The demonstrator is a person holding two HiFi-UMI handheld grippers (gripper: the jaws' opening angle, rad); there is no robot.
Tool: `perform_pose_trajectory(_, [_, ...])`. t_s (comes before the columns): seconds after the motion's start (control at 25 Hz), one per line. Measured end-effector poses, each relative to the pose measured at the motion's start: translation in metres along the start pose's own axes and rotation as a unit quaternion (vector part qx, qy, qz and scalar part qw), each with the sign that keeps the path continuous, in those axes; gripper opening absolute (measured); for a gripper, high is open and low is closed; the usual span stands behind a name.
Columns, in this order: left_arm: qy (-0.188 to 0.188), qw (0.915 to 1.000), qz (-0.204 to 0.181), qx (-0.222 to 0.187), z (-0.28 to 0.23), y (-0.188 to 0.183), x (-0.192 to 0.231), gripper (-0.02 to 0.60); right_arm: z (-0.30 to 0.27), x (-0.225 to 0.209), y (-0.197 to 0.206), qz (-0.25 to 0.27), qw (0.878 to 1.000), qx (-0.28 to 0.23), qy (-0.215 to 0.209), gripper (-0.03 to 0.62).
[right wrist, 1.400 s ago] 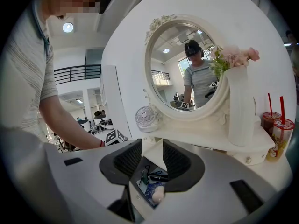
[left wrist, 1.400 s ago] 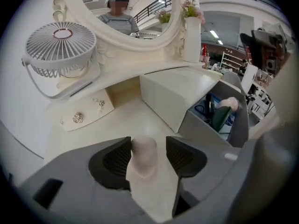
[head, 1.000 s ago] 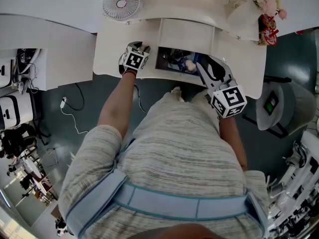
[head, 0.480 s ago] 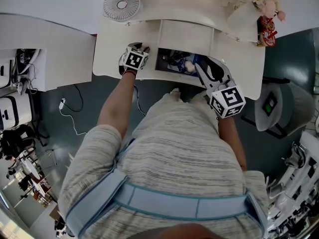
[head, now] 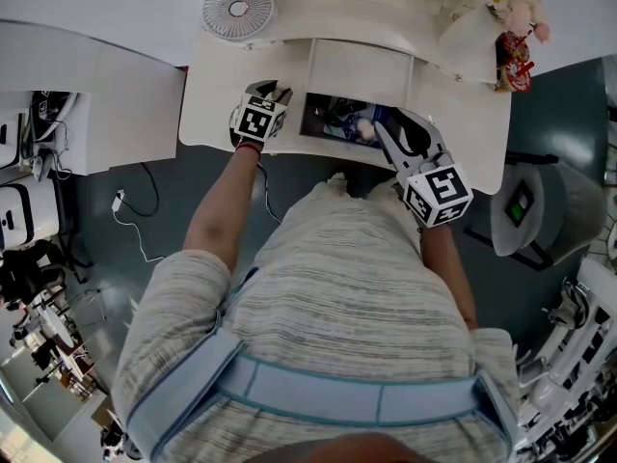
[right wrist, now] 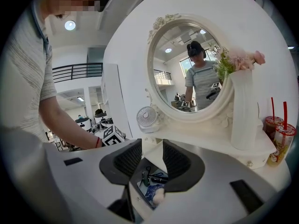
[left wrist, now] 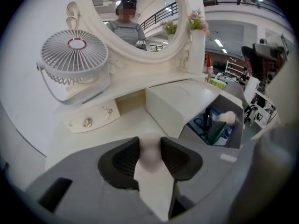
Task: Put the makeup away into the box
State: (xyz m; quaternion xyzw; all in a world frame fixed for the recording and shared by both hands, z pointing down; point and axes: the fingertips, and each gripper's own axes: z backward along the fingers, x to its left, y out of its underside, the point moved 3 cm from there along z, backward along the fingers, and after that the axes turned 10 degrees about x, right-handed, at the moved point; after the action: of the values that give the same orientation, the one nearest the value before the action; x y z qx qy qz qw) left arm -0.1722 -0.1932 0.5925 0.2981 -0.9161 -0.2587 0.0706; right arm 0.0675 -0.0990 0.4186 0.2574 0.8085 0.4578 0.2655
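The open box (head: pixel 339 117) is sunk into the white vanity table (head: pixel 222 123), its lid (head: pixel 362 68) tipped up behind it. Inside lie dark makeup pieces, a blue pouch and a pink puff (left wrist: pixel 228 117). My left gripper (head: pixel 275 94) hovers over the tabletop just left of the box. It is shut on a pale pink makeup item (left wrist: pixel 150 149), which stands between the pads. My right gripper (head: pixel 385 124) rests at the box's right front corner. Its jaws stand apart with nothing between them, and the box (right wrist: pixel 151 186) shows through the gap.
A white desk fan (head: pixel 237 8) stands at the back left. An oval mirror (right wrist: pixel 187 71) rises behind the box. A vase of flowers (head: pixel 480 22) and red drink cups (head: pixel 516 63) stand at the back right. Small knobbed drawers (left wrist: pixel 88 121) sit under the fan.
My left gripper has lifted a little off the tabletop with the pale pink item in it. The right gripper has stayed put.
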Motion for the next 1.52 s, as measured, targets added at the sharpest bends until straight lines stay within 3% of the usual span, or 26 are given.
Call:
perform_pose_trajectory(0.24, [0.015, 0.9986, -0.002, -0.05, 0.023, -0.028, -0.02, 0.152, 0.002, 0.004, -0.003, 0.005, 1.0, -0.002, -0.002, 0.104])
perform_pose_trajectory(0.52, [0.043, 0.9944, -0.039, -0.089, 0.042, -0.056, -0.056, 0.152, 0.005, 0.004, -0.004, 0.006, 1.0, -0.005, 0.001, 0.104])
perform_pose_trajectory(0.92, [0.072, 0.9917, -0.064, -0.085, 0.046, -0.058, -0.092, 0.152, 0.01, 0.004, -0.002, 0.003, 1.0, -0.01, 0.007, 0.104])
perform_pose_trajectory(1.52, [0.095, 0.9943, -0.025, -0.04, 0.034, -0.029, -0.104, 0.16, 0.012, 0.008, 0.001, 0.0, 1.0, -0.012, 0.01, 0.104])
